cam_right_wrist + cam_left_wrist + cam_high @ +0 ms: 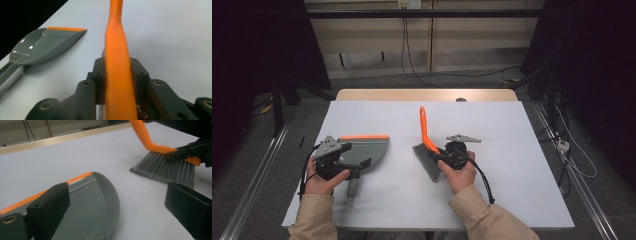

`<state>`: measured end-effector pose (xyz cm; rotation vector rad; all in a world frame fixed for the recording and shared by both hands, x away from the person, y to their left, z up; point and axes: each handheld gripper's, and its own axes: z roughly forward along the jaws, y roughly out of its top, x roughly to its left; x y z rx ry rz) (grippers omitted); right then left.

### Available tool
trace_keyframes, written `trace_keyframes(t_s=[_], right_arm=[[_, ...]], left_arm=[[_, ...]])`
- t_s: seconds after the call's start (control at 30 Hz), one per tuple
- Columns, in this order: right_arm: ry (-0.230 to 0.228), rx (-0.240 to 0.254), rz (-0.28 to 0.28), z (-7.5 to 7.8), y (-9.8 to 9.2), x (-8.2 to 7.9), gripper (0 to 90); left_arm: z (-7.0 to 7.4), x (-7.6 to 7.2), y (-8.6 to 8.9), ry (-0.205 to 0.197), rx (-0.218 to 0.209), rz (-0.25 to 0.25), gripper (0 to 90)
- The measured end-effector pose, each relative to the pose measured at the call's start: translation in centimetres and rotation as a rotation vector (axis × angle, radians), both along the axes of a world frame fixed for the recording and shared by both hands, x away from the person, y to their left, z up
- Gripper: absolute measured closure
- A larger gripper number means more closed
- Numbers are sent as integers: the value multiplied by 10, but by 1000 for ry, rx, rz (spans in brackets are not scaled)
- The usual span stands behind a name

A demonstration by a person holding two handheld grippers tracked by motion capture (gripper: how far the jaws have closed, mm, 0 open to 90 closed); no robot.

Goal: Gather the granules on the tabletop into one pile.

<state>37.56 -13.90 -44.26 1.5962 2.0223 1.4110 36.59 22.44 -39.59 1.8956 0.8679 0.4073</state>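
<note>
The hand brush (428, 150) stands on the white table (512, 200) to the right of the dustpan (362, 150), its grey bristles (165, 167) down on the surface and its orange handle (117, 57) rising away from the person. It looks like light moulded plastic: the handle stiff and smooth, so somewhat slippery, the bristles soft and springy, apt to splay if pressed hard. The best hold seems to be low on the handle, just above the bristle block, which is where the right gripper (451, 152) has it, jaws clamped on either side of the orange stem. A tiny dark speck (131, 169) lies at the bristle tips on the dustpan's side; what it is I cannot tell. The dustpan, grey with an orange lip (364, 136), also looks light and rigid, likely to skid on the smooth top unless steadied. The left gripper (337, 162) hovers over its rear, jaws spread wide and clasping nothing
</note>
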Motion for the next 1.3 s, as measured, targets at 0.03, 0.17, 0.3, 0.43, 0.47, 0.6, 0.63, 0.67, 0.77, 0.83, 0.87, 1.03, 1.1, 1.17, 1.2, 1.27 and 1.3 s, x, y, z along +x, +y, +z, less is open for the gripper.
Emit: trace_keyframes(t_s=[0.03, 0.17, 0.3, 0.43, 0.47, 0.6, 0.63, 0.67, 0.77, 0.83, 0.87, 1.03, 1.1, 1.17, 1.2, 1.27, 1.3], right_arm=[[0, 9, -2, 0, 0, 0, 705], [3, 31, -4, 1, 2, 1, 707], [15, 76, -11, 1, 0, 4, 709], [8, 100, -14, 2, 0, 5, 710], [9, 108, -6, 3, 0, 5, 710], [-6, 121, 11, 9, 4, 5, 710], [-14, 126, 21, 10, 5, 6, 710], [-20, 129, 27, 13, 6, 6, 710], [-38, 140, 42, 20, 7, 8, 710], [-49, 140, 59, 24, 6, 9, 710], [-59, 132, 63, 27, 4, 11, 710], [-116, 81, 68, 39, -12, 23, 710], [-137, 46, 67, 41, -20, 29, 710], [-151, 0, 73, 41, -28, 35, 710], [-157, -23, 63, 41, -32, 39, 710], [-167, -37, 62, 39, -43, 46, 710], [-169, -49, 50, 37, -47, 49, 710]], left_arm=[[0, 0, 0, 0, 0, 0, 60], [-1, 1, -1, 2, -2, 2, 60], [-1, 1, -1, 0, 6, 0, 59], [-1, 1, -2, 2, 10, -3, 60], [-1, 2, -2, 1, 8, -1, 60], [-1, 1, -1, 2, 4, 3, 60], [0, 1, -1, 1, 6, 2, 60], [-1, 1, -1, 2, 4, 2, 60], [-1, 2, -1, 3, 13, 1, 60], [-1, 2, -1, 3, 13, 0, 59], [-1, 2, 0, 2, 15, 0, 60], [-1, 2, 0, 4, 11, 1, 60], [-1, 2, 0, 6, 6, 3, 60], [-2, 3, 0, 10, 6, 3, 59], [-2, 3, 0, 10, 4, 5, 60], [-2, 3, 1, 9, 5, 6, 60], [-2, 3, 1, 8, 6, 5, 60]])
